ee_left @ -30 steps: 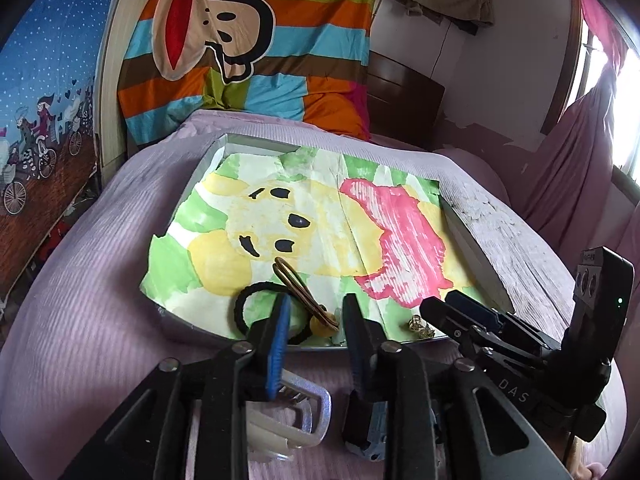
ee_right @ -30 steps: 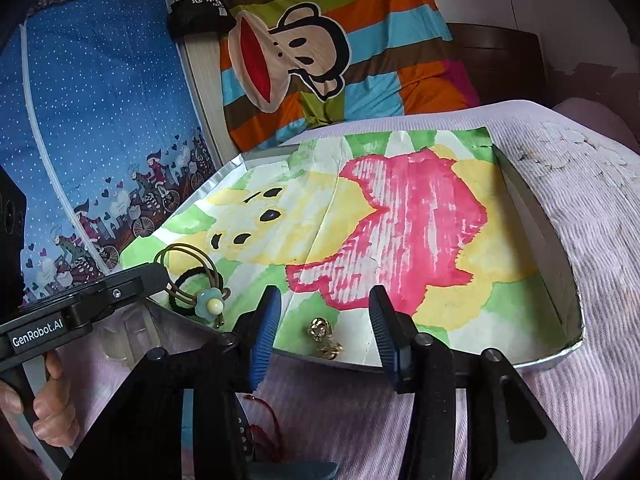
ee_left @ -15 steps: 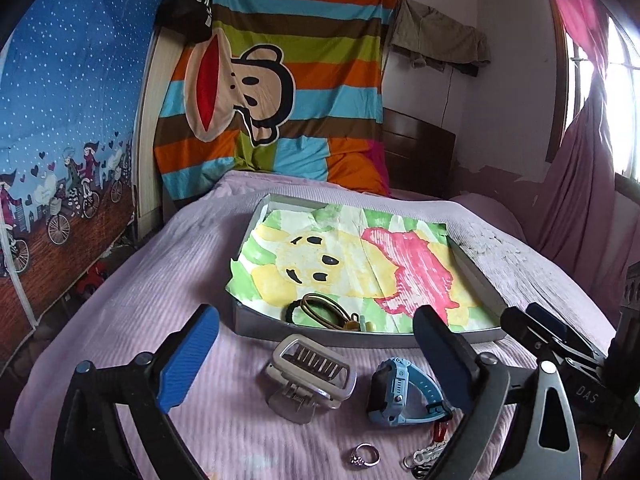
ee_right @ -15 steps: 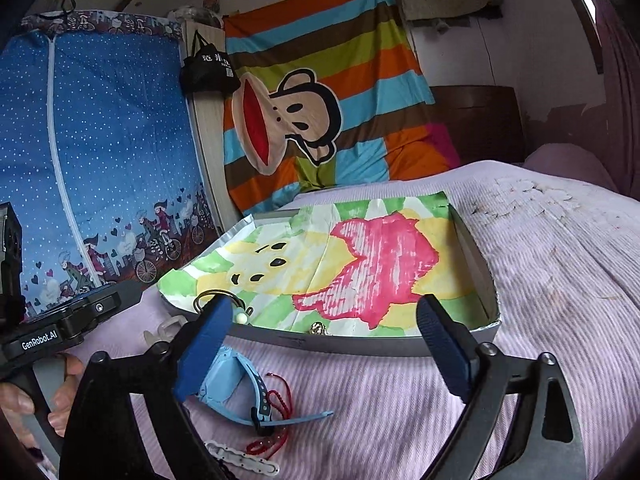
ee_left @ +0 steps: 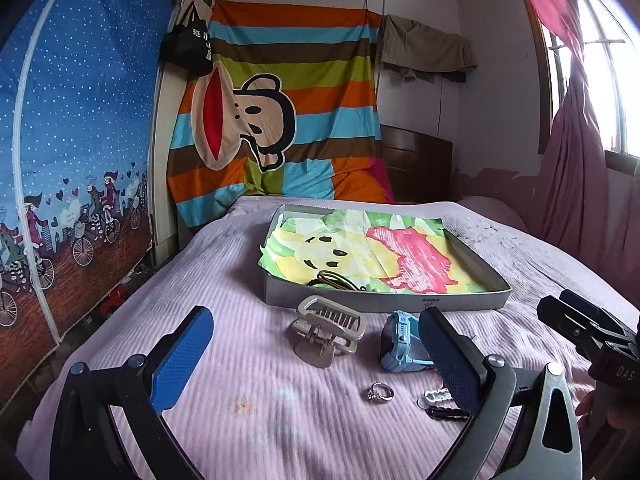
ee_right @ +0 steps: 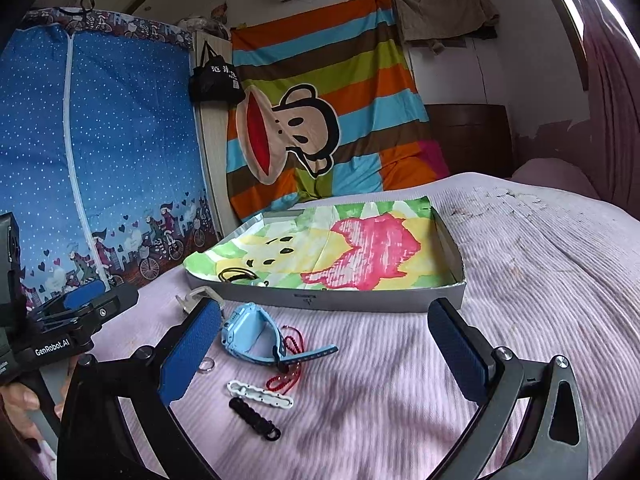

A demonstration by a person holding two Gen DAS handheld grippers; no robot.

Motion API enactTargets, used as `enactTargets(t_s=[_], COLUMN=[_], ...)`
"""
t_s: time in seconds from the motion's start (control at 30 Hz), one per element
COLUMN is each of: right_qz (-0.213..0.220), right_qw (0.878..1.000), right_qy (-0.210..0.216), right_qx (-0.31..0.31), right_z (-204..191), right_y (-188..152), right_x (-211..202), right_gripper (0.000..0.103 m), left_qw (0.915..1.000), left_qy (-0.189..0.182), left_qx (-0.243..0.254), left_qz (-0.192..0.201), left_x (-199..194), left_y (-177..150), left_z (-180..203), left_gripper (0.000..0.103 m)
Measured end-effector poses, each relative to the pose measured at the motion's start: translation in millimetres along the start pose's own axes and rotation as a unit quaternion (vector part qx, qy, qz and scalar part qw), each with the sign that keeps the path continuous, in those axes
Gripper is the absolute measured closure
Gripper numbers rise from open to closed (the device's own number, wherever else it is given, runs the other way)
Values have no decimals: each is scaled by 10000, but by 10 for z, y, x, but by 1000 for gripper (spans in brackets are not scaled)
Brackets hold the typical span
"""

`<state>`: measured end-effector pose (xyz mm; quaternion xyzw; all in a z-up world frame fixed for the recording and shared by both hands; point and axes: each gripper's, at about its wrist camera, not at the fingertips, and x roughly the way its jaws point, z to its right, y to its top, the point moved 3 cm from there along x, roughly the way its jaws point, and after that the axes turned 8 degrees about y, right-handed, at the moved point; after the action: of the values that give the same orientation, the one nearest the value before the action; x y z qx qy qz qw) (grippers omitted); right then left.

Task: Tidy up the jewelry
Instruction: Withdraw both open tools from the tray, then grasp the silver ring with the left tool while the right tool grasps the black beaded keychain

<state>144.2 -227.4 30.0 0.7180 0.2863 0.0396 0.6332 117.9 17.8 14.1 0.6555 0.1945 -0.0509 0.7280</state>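
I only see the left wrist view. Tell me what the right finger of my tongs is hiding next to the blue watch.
Observer: A red beaded cord lies looped on the bedspread, partly under the strap of the blue watch.
Operator: Describe the white bit I glimpse there.
Observer: It is a long white strip with a row of holes. A black braided piece lies in front of it.
Operator: Report the right tongs.
Observer: The right tongs are wide open and hold nothing. They hover over the bedspread in front of the tray.
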Motion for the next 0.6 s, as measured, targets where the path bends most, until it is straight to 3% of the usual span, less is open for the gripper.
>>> enactTargets(t_s=[0.33, 0.6], right_qz=[-150, -559], right_qw=[9995, 9976], right_qy=[105, 343], right_qx=[-265, -221], right_z=[-122, -80], right_y=[-174, -284], right_x=[-143, -61], right_gripper=[1, 1], left_qw=[10000, 9981], left_qy=[-26, -242], left_qx=[37, 55], left_qz=[21, -561], left_x=[-187, -49], left_y=[-112, -235], left_z=[-23, -52], left_gripper=[0, 0])
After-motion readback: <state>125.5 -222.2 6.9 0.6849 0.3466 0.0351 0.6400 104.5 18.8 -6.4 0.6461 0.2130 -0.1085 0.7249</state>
